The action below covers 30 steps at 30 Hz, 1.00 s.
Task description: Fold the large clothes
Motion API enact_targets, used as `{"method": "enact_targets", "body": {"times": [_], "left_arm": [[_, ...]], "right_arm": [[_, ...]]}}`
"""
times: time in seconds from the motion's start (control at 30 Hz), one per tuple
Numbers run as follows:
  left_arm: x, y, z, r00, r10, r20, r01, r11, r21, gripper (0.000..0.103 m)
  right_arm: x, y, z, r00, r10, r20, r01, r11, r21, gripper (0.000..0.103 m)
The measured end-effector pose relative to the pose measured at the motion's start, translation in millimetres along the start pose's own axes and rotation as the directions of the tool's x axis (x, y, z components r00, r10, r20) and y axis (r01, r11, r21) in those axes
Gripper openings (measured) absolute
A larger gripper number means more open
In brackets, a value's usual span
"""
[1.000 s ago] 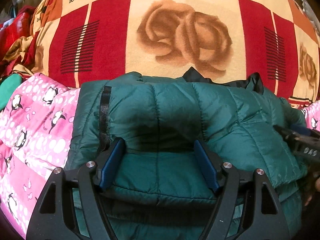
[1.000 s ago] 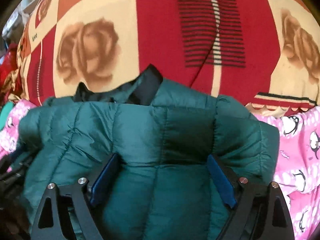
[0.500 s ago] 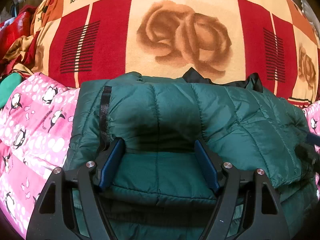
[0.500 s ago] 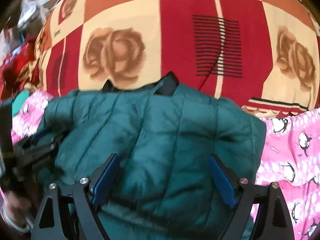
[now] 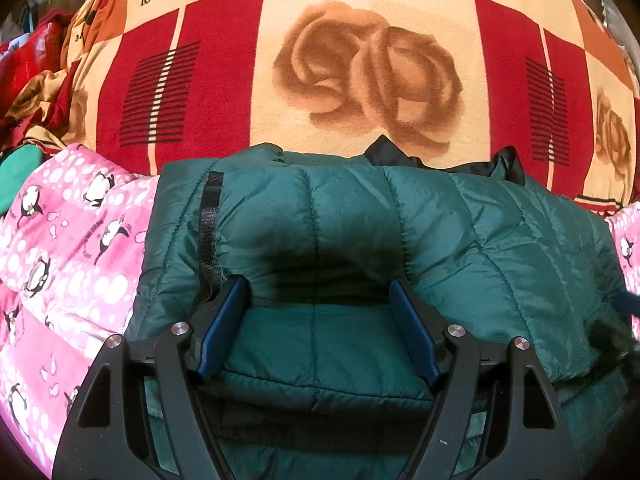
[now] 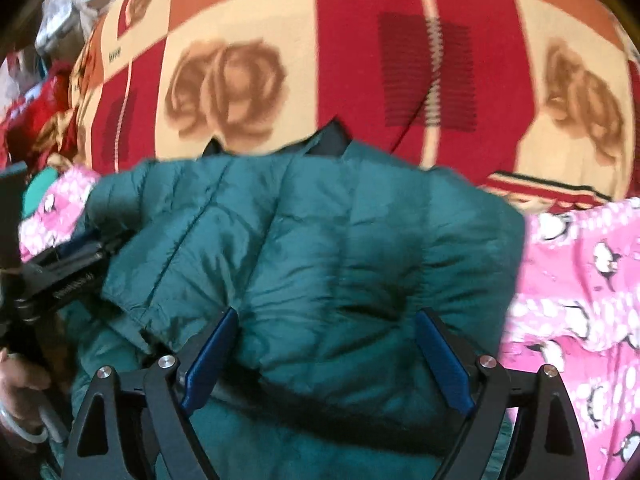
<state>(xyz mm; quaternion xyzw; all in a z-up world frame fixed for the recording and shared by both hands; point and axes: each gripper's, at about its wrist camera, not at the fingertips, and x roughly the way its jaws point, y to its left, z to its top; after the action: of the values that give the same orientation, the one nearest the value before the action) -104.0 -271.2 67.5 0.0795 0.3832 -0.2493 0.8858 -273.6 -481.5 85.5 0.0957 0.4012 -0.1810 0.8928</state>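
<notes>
Rose-patterned red and cream blanket (image 5: pixel 376 76) fills my background, with a pink penguin sheet (image 5: pixel 68 248) nearer. No containers that I can see. On both lies the folded green puffer jacket (image 5: pixel 460 248), its long axis running side to side, black collar toward the blanket. My left gripper (image 5: pixel 318 300) rests spread on it, unmoved. My right gripper (image 6: pixel 326 334), jaws apart, has drawn back from the jacket since a second ago.

Green jacket (image 5: pixel 460 240) on rose blanket (image 5: pixel 248 92)
</notes>
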Motion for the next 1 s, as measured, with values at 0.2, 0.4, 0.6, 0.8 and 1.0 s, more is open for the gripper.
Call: {"method": "enact_targets", "body": {"times": [0.2,0.4,0.6,0.8,1.0], "left_arm": [[0,0,0,1.0,-0.001,0.0,0.001,1.0,0.0,0.075],[0,0,0,1.0,0.002,0.0,-0.002,1.0,0.002,0.075],[-9,6,4,0.999,-0.035,-0.02,0.035,0.999,-0.007,0.075],[-48,21,0,0.998,-0.034,-0.05,0.035,0.999,0.005,0.075],[-83,47,-24,0.994,-0.062,-0.09,0.056,0.996,-0.07,0.075]], "right_arm": [[13,-30,-11,0.997,-0.057,-0.042,0.059,0.997,0.058,0.088],[38,-38,-18,0.995,-0.013,-0.1,0.024,0.994,0.11,0.092],[8,-38,-20,0.997,-0.031,-0.064,0.039,0.992,0.121,0.091],[-23,-41,-31,0.995,-0.075,-0.063,0.081,0.992,0.101,0.091],[-45,-39,-49,0.993,-0.094,-0.069,0.101,0.99,0.094,0.091]]}}
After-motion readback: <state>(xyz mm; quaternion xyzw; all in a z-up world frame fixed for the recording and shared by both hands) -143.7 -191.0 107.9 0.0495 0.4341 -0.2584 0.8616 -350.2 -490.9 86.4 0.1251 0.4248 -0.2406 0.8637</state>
